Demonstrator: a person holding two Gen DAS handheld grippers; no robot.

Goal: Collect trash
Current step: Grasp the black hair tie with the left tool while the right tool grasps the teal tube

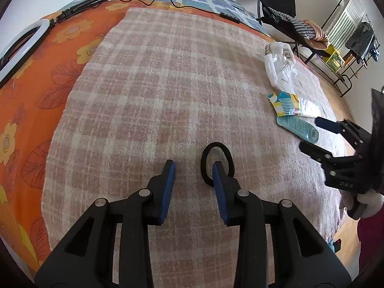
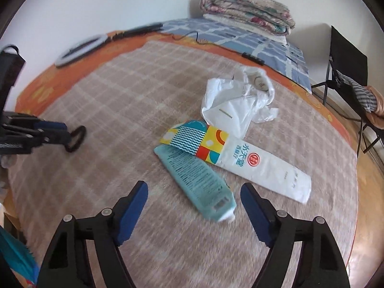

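My right gripper (image 2: 192, 192) hangs wide open, empty, over the teal tube (image 2: 195, 180) at lower centre; next, close on it. Left gripper (image 1: 193, 168), half open, straddles a black hair tie (image 1: 206, 154).

A pink-and-cream checked blanket (image 1: 168, 91) covers most of a bed, lying over an orange floral sheet (image 1: 28, 100) with a blue-and-white checked cover (image 2: 240, 36) beyond it. On the orange sheet at the far left lies a white ring light (image 2: 76, 50) with a black stand and thin black cable (image 1: 153, 1), and a folded floral quilt (image 2: 249, 12) sits stacked at the head. Beside the bed stands a dark folding chair (image 2: 345, 55) draped with what looks like striped clothing.
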